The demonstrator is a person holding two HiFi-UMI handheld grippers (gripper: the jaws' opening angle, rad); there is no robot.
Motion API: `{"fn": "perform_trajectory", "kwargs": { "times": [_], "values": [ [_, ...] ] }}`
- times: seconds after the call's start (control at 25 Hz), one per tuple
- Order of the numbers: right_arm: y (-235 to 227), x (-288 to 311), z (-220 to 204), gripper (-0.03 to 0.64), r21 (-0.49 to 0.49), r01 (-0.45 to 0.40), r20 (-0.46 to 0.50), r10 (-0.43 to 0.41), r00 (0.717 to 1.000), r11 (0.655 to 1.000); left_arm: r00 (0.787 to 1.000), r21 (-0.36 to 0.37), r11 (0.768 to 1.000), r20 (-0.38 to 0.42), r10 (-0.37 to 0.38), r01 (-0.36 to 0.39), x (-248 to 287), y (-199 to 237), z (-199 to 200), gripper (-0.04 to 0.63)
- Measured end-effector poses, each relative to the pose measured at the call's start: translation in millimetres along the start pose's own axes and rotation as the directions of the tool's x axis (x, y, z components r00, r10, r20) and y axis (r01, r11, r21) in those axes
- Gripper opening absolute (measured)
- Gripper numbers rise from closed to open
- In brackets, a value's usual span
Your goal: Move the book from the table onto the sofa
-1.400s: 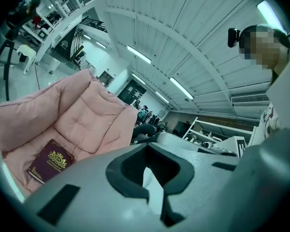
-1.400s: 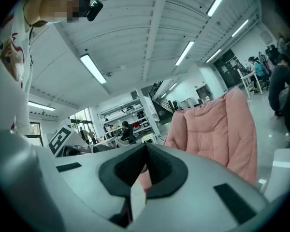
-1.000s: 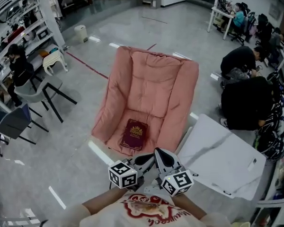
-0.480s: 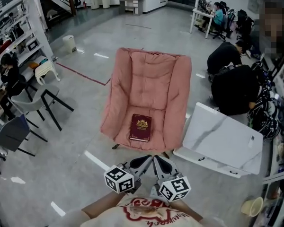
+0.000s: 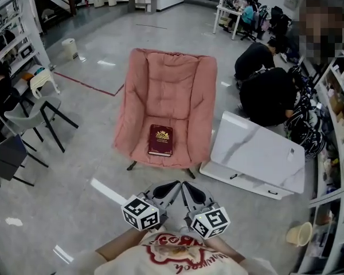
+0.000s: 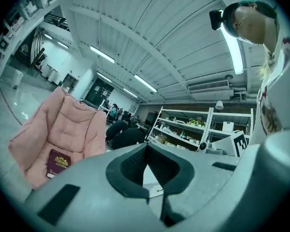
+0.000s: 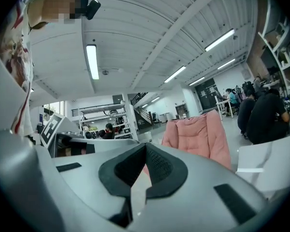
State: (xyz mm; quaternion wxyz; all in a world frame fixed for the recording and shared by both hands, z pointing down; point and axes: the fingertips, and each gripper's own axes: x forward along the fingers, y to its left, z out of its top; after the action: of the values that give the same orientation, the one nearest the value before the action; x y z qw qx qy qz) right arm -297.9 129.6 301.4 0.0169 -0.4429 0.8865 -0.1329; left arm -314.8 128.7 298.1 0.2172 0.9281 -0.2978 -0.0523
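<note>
The person holds both grippers close in front of the chest, side by side and pointing level towards the sofa. The left gripper has its jaws pressed together with nothing between them, and the right gripper is closed and empty in the same way. Their tips sit just beside each other. The dark red book lies flat on the pink sofa's seat cushion, well apart from both grippers. The white bench stands just right of the sofa with a bare top. A beige bucket stands on the floor near the shelves; its contents cannot be made out.
</note>
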Motion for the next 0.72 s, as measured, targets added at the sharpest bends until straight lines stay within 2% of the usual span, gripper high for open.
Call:
{"fn": "perform_trajectory", "kwargs": {
  "times": [0.28,0.48,0.72],
  "values": [
    [15,-51,-5,0.000,-0.008,-0.015,0.011,0.015,1.000,1.000,1.000,0.015,1.000,-0.016,0.011,-0.010,-11,-45,-20,0.003],
    [16,-108,2,0.000,-0.025,-0.019,0.030,0.020,0.999,1.000,1.000,0.041,0.999,0.008,0.016,-0.017,-8,-100,-35,0.003],
    [24,-197,-10,0.000,-0.041,-0.034,0.034,0.035,0.999,0.999,0.998,0.119,0.991,-0.008,0.056,-0.055,-13,-179,-79,0.003]
  ]
}}
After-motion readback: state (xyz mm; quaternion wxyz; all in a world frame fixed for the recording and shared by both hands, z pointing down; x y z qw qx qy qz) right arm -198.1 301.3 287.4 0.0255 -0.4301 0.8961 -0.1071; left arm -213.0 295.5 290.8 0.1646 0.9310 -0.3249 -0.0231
